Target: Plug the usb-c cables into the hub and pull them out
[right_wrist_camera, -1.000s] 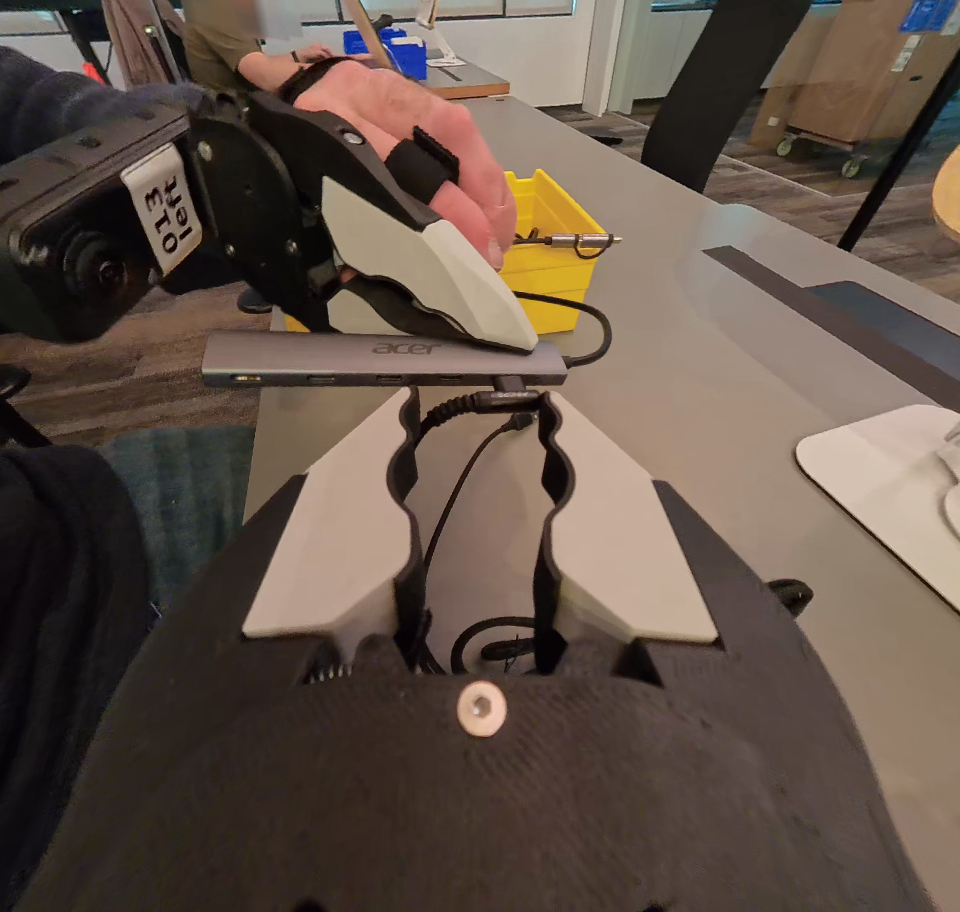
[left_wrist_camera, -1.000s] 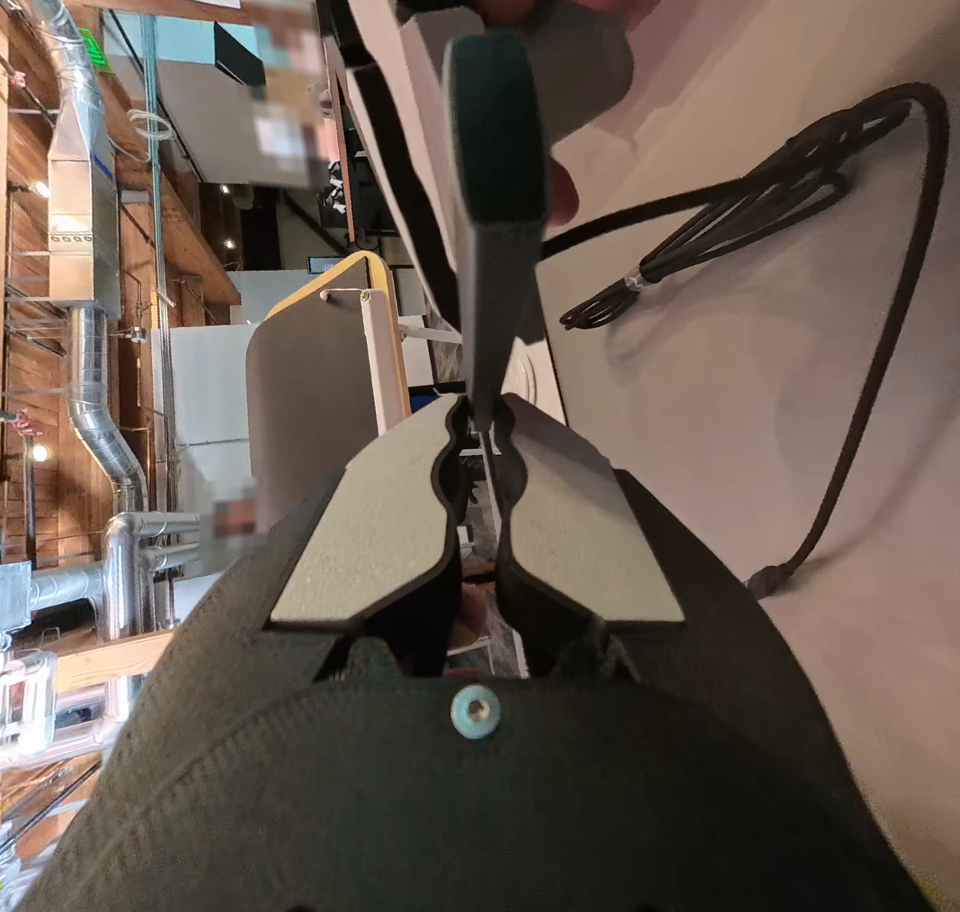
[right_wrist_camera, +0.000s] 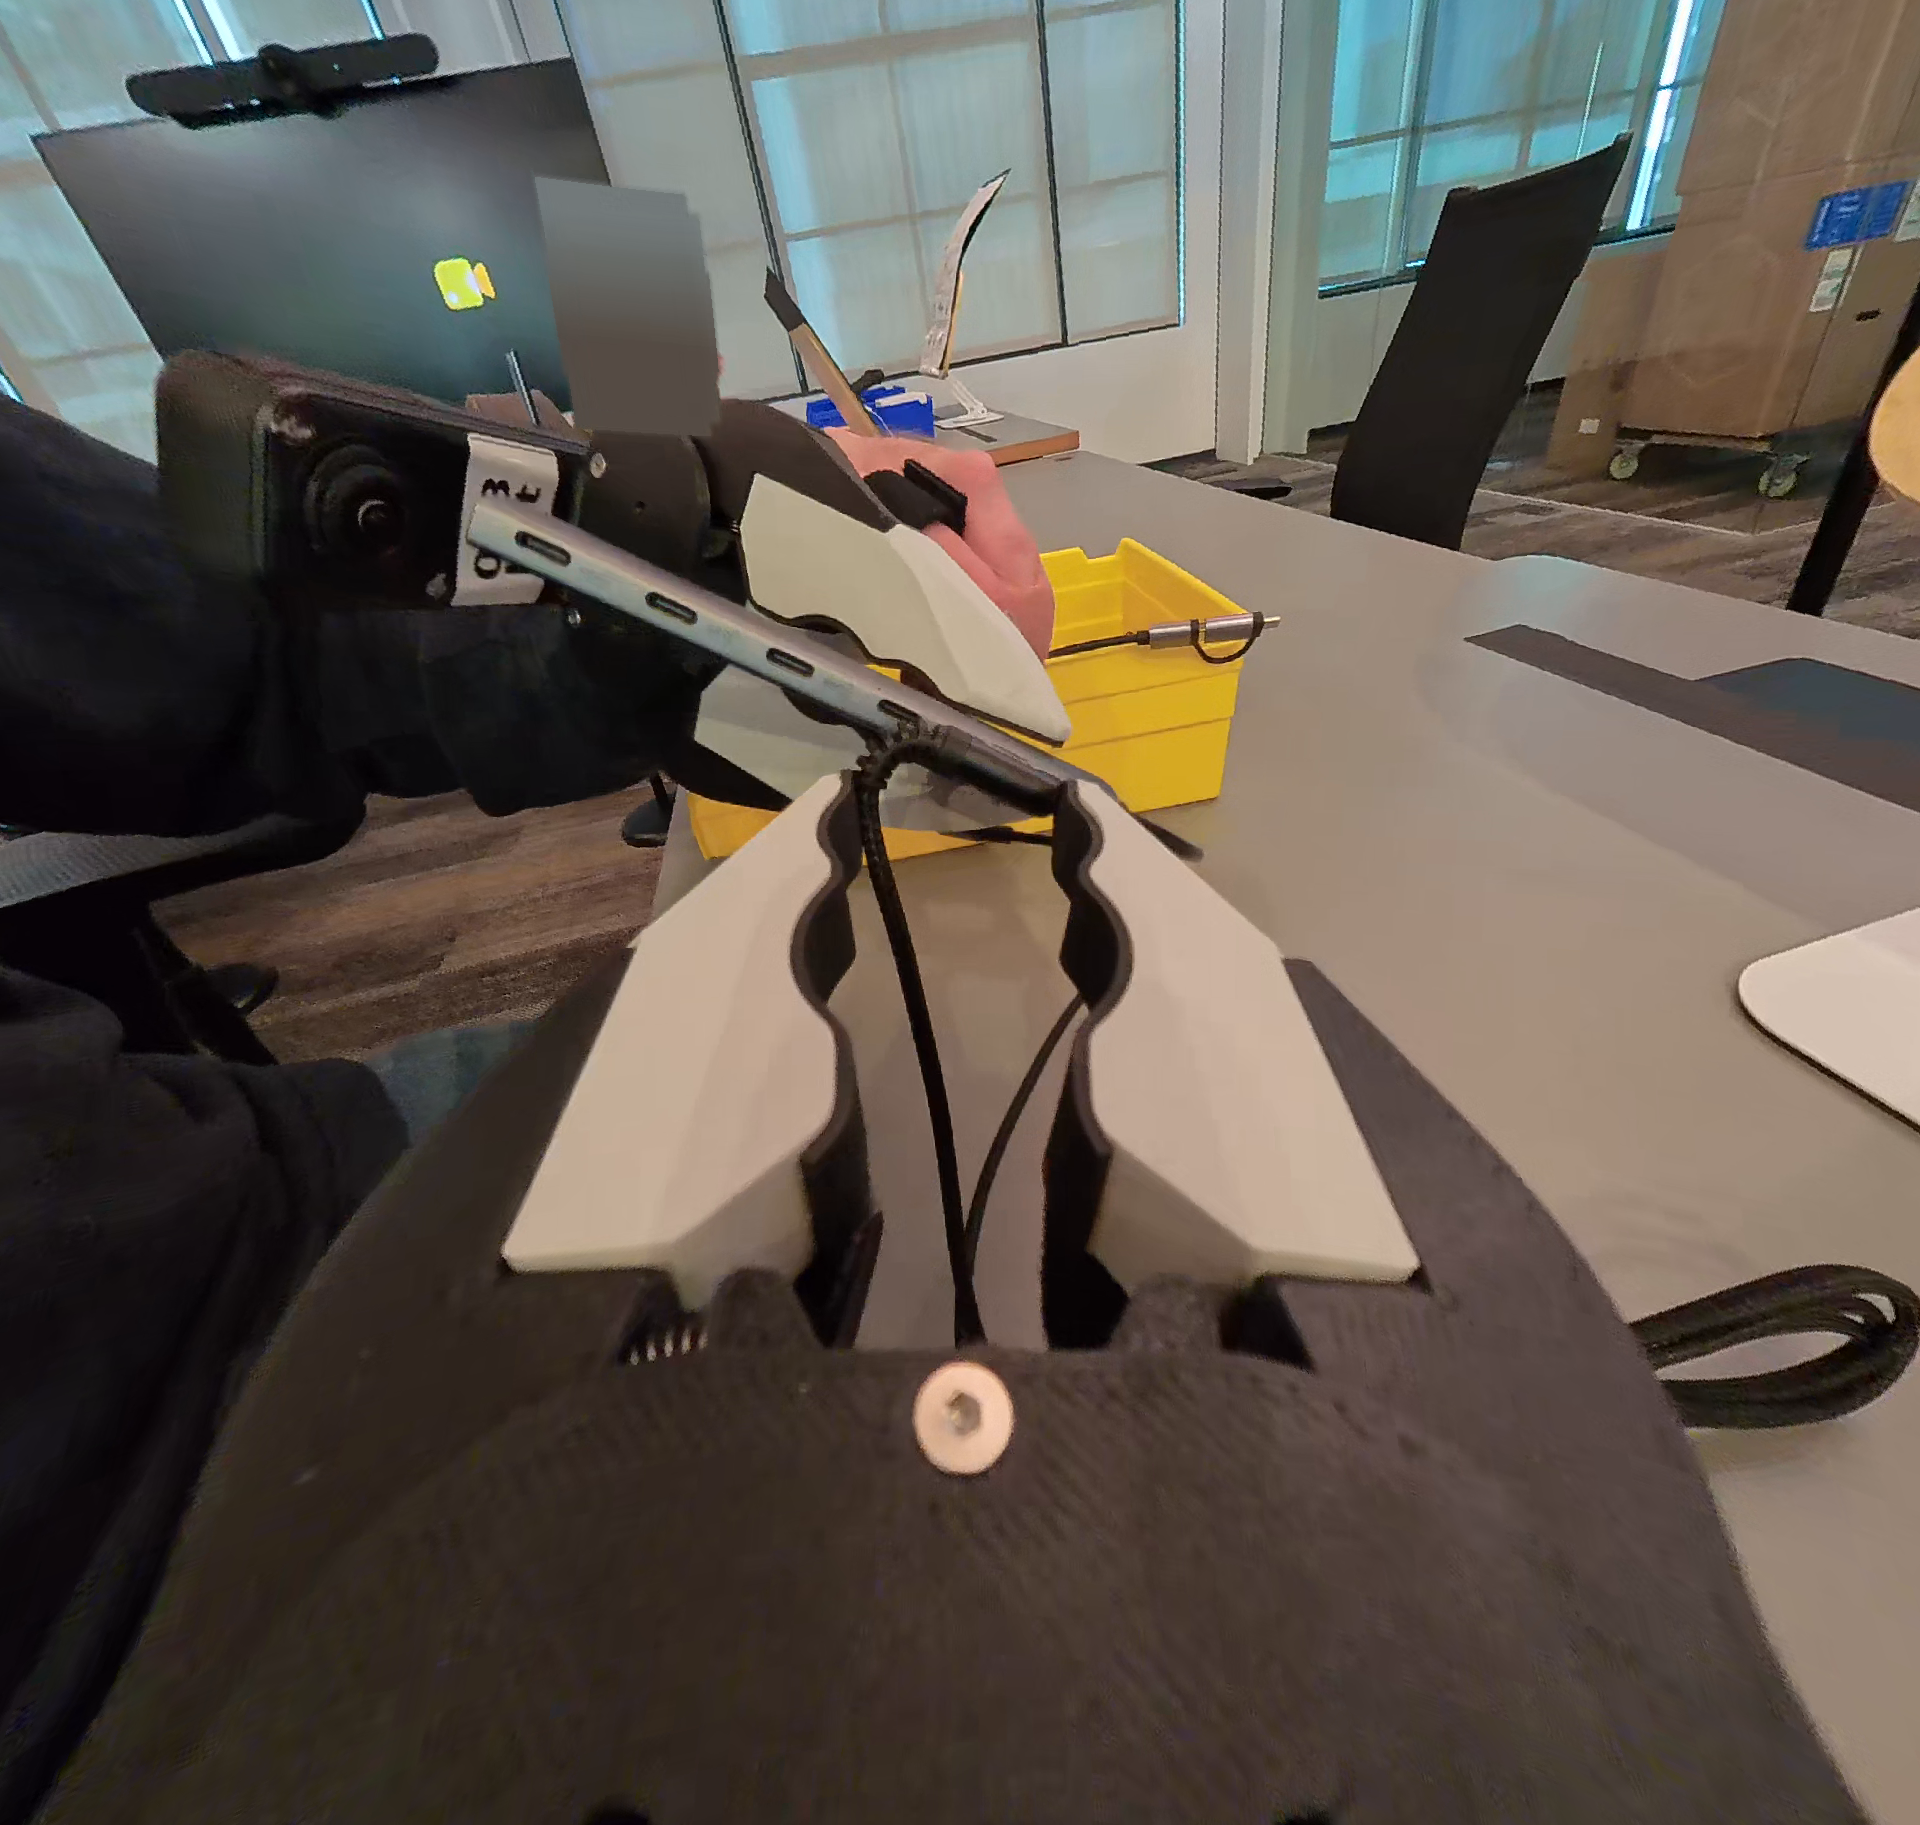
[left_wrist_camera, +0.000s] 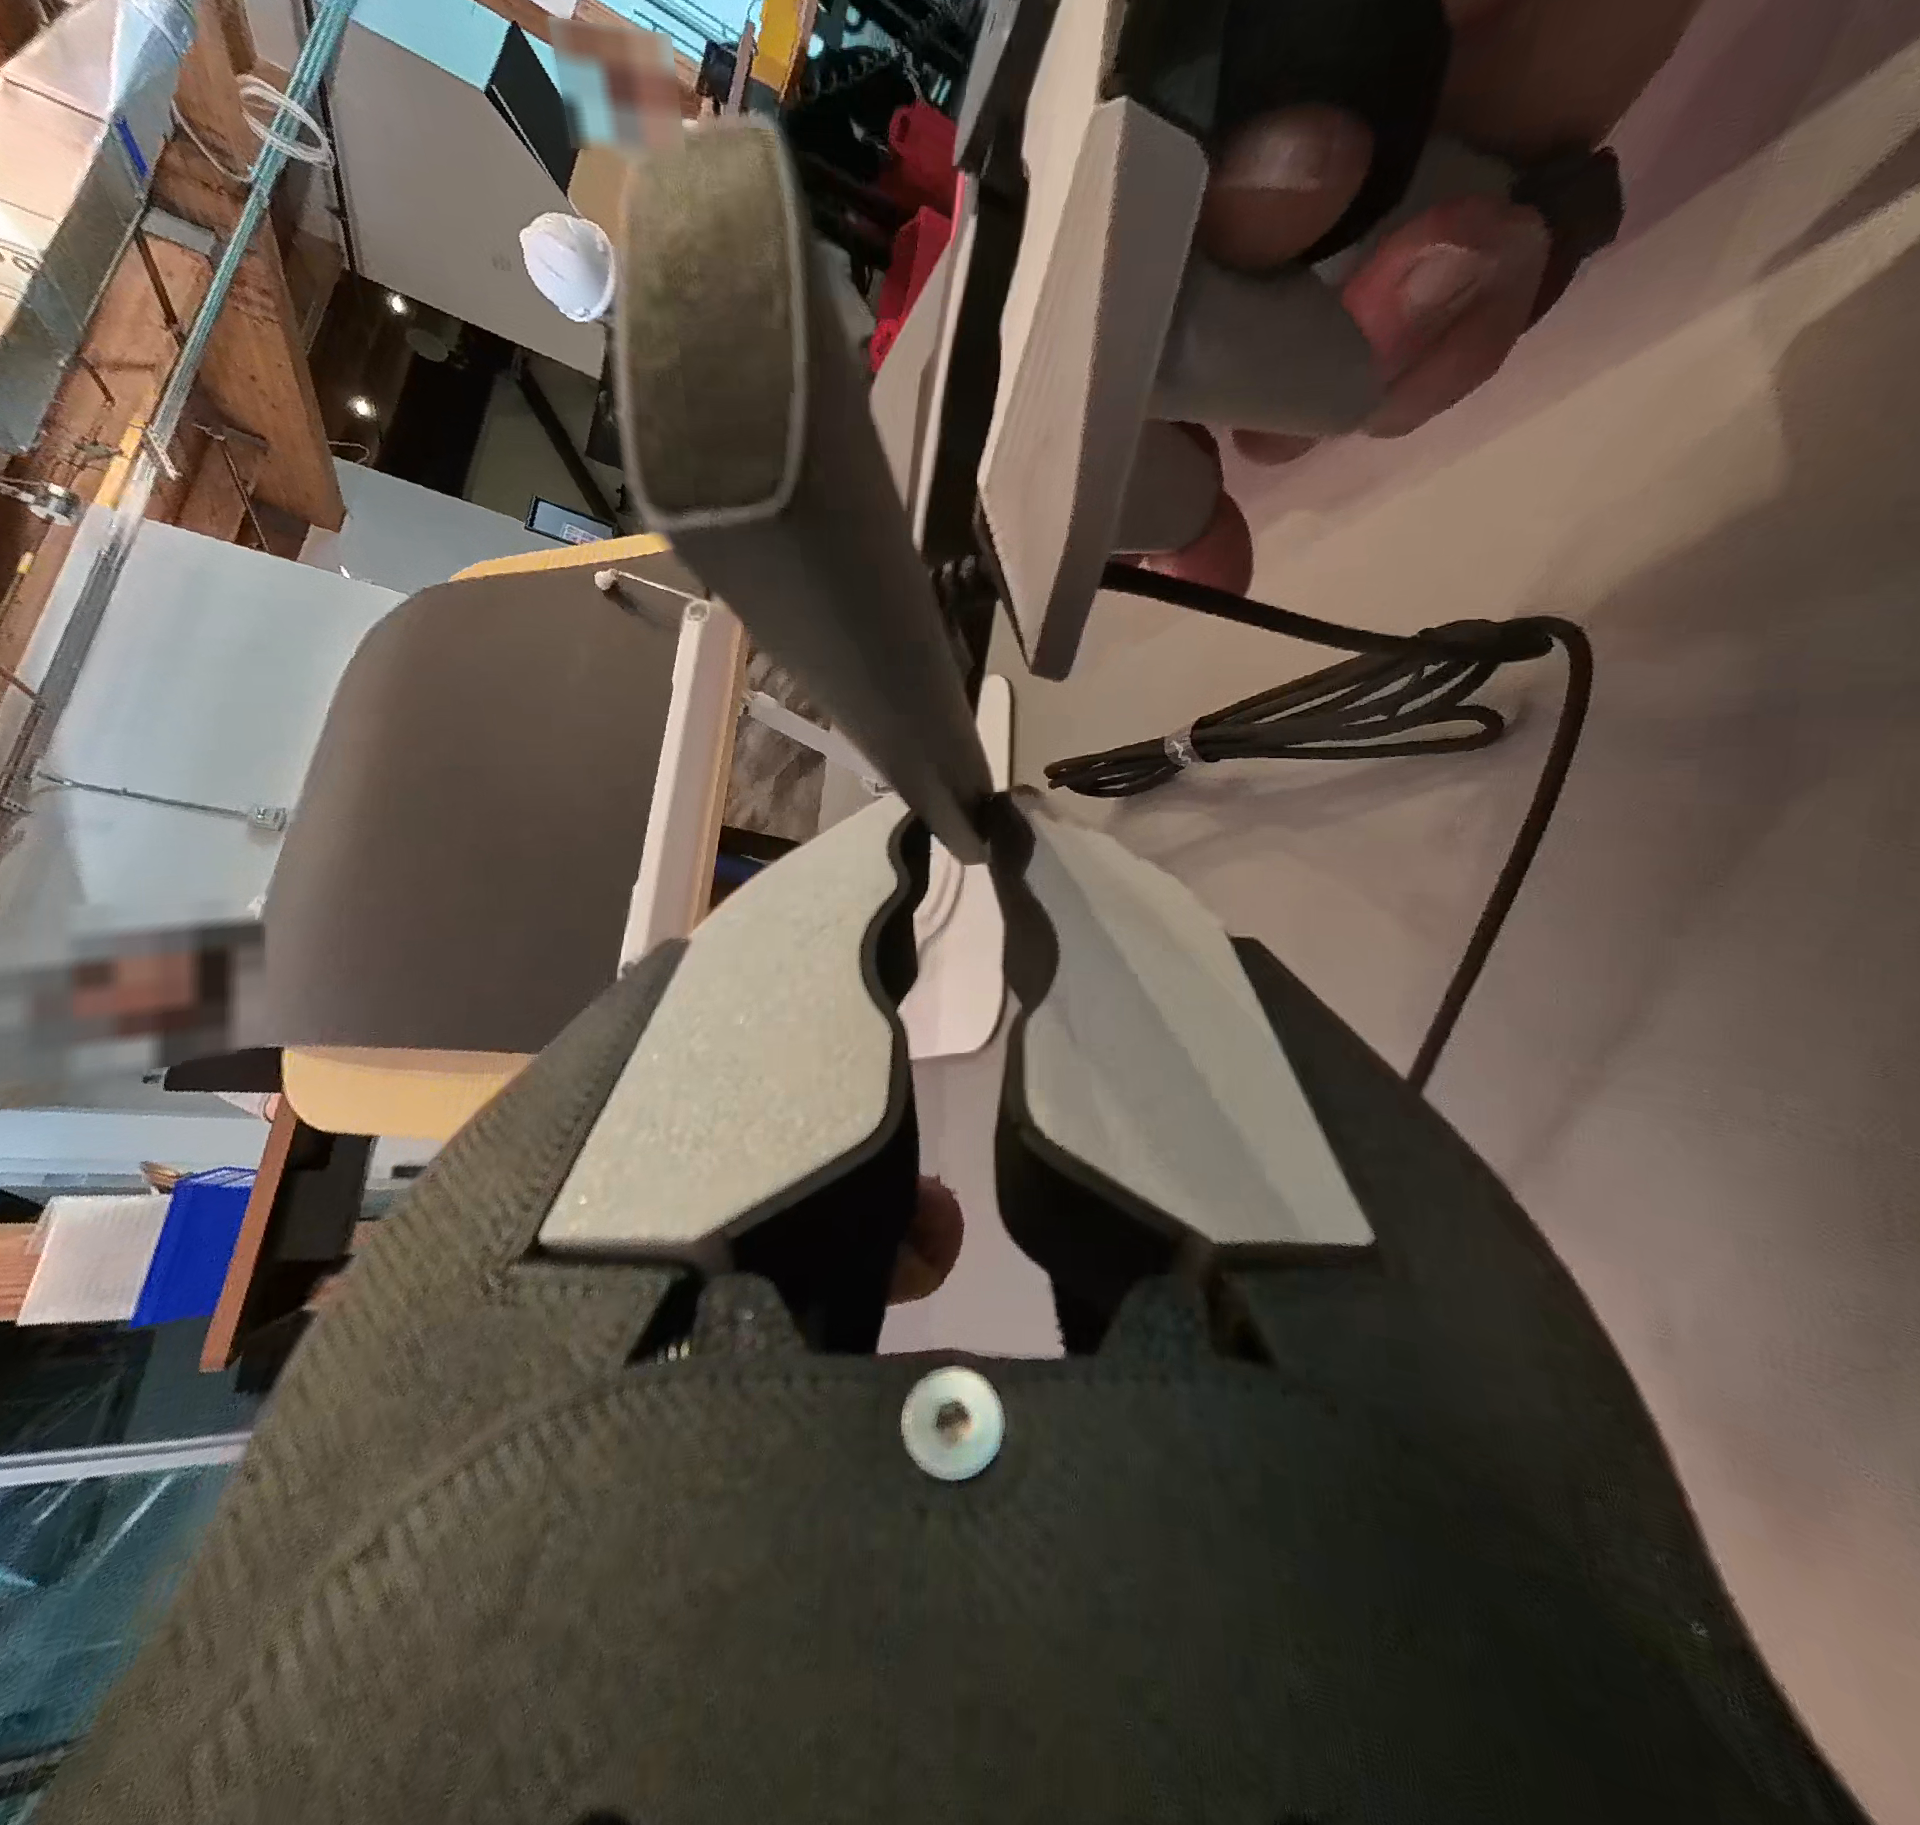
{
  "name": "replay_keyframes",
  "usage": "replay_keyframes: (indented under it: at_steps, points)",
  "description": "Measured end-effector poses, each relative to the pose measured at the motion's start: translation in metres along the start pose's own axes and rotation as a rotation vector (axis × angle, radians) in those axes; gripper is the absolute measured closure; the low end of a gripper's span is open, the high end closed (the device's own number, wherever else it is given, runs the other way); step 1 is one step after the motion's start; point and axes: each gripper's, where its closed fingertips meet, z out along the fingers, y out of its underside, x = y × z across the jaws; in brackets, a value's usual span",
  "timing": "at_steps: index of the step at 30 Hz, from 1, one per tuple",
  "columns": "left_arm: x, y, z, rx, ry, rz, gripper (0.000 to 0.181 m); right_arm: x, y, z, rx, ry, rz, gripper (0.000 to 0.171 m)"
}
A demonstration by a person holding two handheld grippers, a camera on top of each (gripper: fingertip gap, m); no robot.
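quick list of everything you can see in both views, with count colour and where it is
hub: 1, grey, tilted in the air, clamped by the left gripper
usb-c cable: 1, black braided, plug at the hub's lower end, running back between the right gripper's fingers
bundled cable: 1, black, tied coil lying on the table
bin: 1, yellow, on the table behind the hub
adapter cable: 1, silver tip, sticking out over the bin's rim
table: 1, grey
monitor: 1, black, back left
chair: 1, black, beyond the table
left gripper: 1, pale fingers, shut on the hub
right gripper: 1, pale fingers, apart, at the plug
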Motion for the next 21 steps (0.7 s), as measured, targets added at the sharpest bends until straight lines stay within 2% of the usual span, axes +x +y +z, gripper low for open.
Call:
replay_keyframes:
  at_steps: [2,3,7,10,16,18,21]
  points:
    - [0.001,0.001,-0.001,-0.015,0.015,-0.028,0.169,0.001,0.001,0.0,-0.001,0.009,-0.007,0.137]
    - [0.002,0.001,-0.002,-0.015,0.028,-0.057,0.163,0.002,0.002,-0.001,0.0,0.013,-0.011,0.137]
    - [0.009,-0.001,-0.011,-0.017,0.168,-0.309,0.126,0.006,0.0,-0.007,0.021,0.025,-0.022,0.137]
    - [0.01,-0.009,-0.019,0.011,0.25,-0.465,0.108,0.006,0.002,-0.009,0.014,0.027,-0.056,0.137]
    - [0.009,-0.026,-0.026,0.119,0.472,-0.898,0.099,-0.003,0.003,-0.007,0.021,0.001,-0.124,0.137]
    - [0.01,-0.03,-0.03,0.149,0.547,-0.997,0.097,-0.005,-0.001,-0.009,0.041,-0.004,-0.136,0.136]
    - [0.01,-0.041,-0.04,0.238,0.673,-1.102,0.083,-0.007,-0.004,-0.012,0.049,-0.008,-0.158,0.136]
